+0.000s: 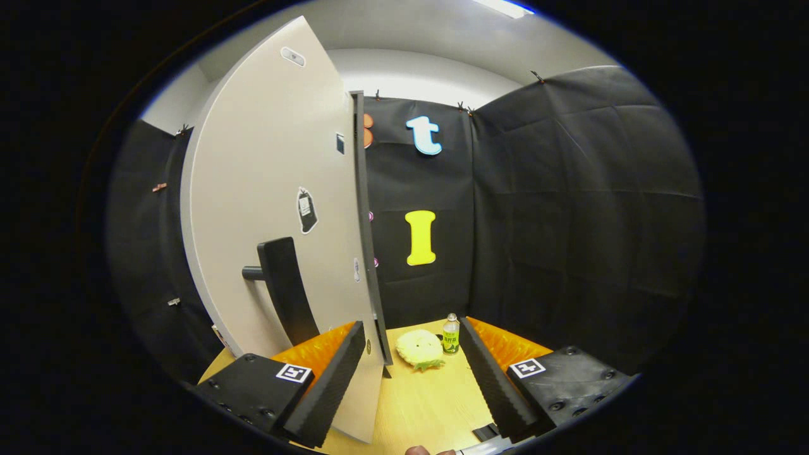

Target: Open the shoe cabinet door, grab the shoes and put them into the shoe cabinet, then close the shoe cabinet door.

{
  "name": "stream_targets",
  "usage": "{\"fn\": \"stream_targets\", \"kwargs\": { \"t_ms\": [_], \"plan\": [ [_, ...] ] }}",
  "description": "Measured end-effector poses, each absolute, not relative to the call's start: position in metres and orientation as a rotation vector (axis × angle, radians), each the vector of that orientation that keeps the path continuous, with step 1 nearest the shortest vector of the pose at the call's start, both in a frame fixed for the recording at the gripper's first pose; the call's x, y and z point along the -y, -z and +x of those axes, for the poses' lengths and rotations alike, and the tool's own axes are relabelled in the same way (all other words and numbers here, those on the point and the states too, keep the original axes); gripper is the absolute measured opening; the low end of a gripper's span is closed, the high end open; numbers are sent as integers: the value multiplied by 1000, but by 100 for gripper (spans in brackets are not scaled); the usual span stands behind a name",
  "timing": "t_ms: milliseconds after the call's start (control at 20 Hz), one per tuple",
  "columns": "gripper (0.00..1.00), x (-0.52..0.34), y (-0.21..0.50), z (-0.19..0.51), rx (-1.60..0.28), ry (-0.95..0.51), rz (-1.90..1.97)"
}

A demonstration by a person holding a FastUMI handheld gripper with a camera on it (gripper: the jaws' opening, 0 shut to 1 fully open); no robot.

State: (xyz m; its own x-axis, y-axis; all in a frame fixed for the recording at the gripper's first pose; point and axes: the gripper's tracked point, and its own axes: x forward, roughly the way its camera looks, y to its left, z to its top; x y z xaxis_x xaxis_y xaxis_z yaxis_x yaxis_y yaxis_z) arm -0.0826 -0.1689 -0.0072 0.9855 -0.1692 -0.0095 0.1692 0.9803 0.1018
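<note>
The shoe cabinet door (272,208) is a tall pale panel with a black bar handle (285,292). It stands swung out, and its dark free edge (370,253) runs down between my fingers, close to the left one. My gripper (411,323) is open, and neither finger presses on the door. A fluffy pale yellow shoe (420,349) with a green bit lies on the wooden table (430,404) just beyond the fingertips, to the right of the door edge.
A small bottle (450,333) with a green label stands upright right behind the shoe. Black cloth walls close the booth at the back and on the right. A person's fingertip (417,450) shows at the table's near edge.
</note>
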Motion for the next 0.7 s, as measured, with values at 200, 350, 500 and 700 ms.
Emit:
{"fn": "stream_targets", "kwargs": {
  "t_ms": [200,350,500,700],
  "plan": [
    [98,121,9,-73,-8,146,105],
    [98,87,7,-60,-6,123,72],
    [98,46,12,-42,-28,55,85],
    [98,13,-1,-31,-21,-10,89]
  ]
}}
